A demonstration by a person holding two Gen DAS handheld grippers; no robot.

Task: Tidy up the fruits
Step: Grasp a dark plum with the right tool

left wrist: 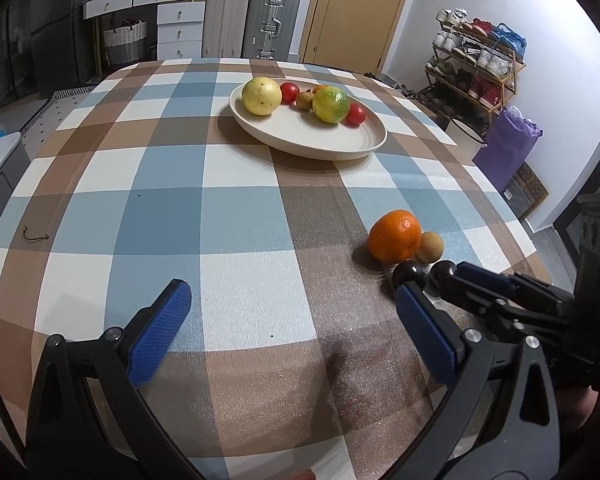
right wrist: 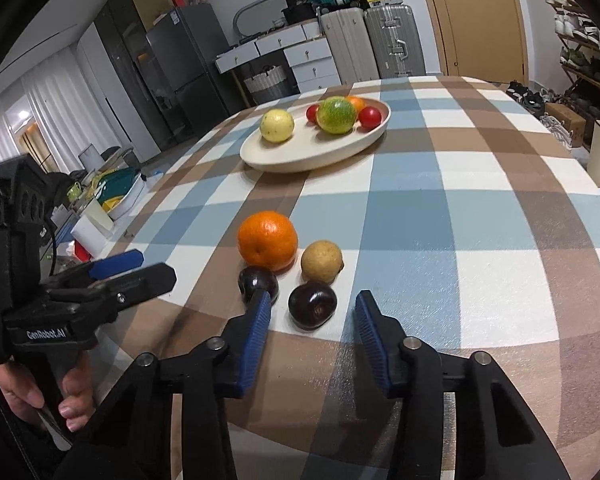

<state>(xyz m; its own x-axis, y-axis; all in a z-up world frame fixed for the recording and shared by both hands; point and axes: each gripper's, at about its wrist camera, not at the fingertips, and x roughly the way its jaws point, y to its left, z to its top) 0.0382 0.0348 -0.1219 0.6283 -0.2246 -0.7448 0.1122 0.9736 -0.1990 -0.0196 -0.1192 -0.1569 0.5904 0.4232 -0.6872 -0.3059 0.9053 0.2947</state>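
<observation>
A cream plate point(left wrist: 352, 146) point(right wrist: 300, 160) at the far side of the checked table holds a yellow fruit point(left wrist: 261, 95), a green-yellow fruit point(left wrist: 331, 104), red tomatoes point(left wrist: 356, 114) and small fruits. On the cloth lie an orange point(right wrist: 267, 240) point(left wrist: 395, 235), a tan round fruit point(right wrist: 321, 261) point(left wrist: 429, 247) and two dark plums point(right wrist: 312, 305) point(right wrist: 257, 282). My right gripper point(right wrist: 310, 320) is open, its jaws on either side of the nearer plum, not touching it. My left gripper point(left wrist: 294, 320) is open and empty over bare cloth, left of the loose fruits.
The table edge curves close on the right point(left wrist: 524, 236). Beyond stand suitcases point(left wrist: 274, 20), drawers point(left wrist: 180, 28), a door, a shoe rack point(left wrist: 476, 64) and a purple bag point(left wrist: 508, 148). A fridge point(right wrist: 188, 64) and clutter stand left of the table.
</observation>
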